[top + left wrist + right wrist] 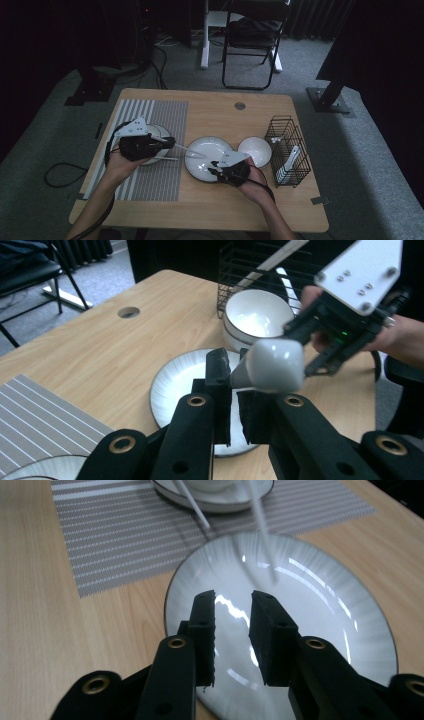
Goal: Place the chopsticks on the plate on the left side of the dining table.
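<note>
My left gripper (pixel 234 390) clamps a white spoon (pixel 272 365) above the empty plate (pixel 207 158); my right gripper (pixel 233 630) hovers empty, jaws parted. Far right, the wire basket (pixel 287 150) holds utensils.

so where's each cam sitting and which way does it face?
High view: above the person's side, facing forward and down on the table; both forearms, left tongs, right tongs.
Left gripper view: on the left tongs, shut on a white spoon, facing the rack.
Right gripper view: on the right tongs, jaws apart, nothing between.
Shared: the plate.
</note>
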Tool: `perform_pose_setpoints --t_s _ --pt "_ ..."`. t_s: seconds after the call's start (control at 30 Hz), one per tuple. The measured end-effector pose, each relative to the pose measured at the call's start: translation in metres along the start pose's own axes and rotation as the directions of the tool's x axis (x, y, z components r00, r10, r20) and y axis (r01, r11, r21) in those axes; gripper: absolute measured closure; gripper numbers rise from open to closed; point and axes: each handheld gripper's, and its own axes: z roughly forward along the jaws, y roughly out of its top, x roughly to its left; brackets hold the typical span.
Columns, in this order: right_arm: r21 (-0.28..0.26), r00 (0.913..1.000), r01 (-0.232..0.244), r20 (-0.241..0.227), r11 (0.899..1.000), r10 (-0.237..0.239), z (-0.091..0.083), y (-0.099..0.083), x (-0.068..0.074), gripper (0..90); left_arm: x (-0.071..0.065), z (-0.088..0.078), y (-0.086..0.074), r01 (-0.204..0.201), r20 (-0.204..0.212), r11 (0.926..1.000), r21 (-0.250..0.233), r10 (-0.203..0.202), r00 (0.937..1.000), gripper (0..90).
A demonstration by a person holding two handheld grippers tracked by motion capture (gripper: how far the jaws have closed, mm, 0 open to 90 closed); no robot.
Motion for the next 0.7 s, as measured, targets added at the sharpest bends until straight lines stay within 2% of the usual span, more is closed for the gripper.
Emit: perform_pose_setpoints --t_s 0.1,0.27,0.37,0.53,0.63,0.7 --pt "-0.004 0.9998 0.017 -0.005 1.0 -0.017 0.008 0.008 -0.001 72.1 -0.003 0.0 -0.001 -0.004 0.009 1.0 0.002 0.004 1.0 84.7" --pt "0.023 0.9995 0.032 -0.005 0.999 -0.032 0.027 0.016 -0.005 71.8 -0.008 0.003 0.002 -0.017 0.033 0.9998 0.011 0.016 0.9993 84.7" --pt "0.032 0.9996 0.026 -0.013 0.999 -0.026 0.034 0.016 -0.007 73.4 -0.009 0.005 0.003 -0.016 0.054 0.9998 0.009 0.016 0.9984 84.7" --pt "0.039 0.9988 0.048 -0.011 0.998 -0.048 0.037 0.013 -0.006 81.2 -0.007 0.008 0.004 -0.012 0.057 0.9999 0.005 0.012 0.9983 84.3" --pt "0.036 0.9971 0.076 -0.014 0.996 -0.075 0.034 0.012 -0.003 83.7 -0.009 0.01 0.006 -0.038 -0.034 0.9988 0.03 0.039 0.9986 78.1" --pt "0.03 0.9966 0.081 -0.014 0.996 -0.081 0.033 0.01 0.0 85.5 -0.009 0.01 0.005 -0.041 -0.065 0.9985 0.036 0.043 0.997 75.9"
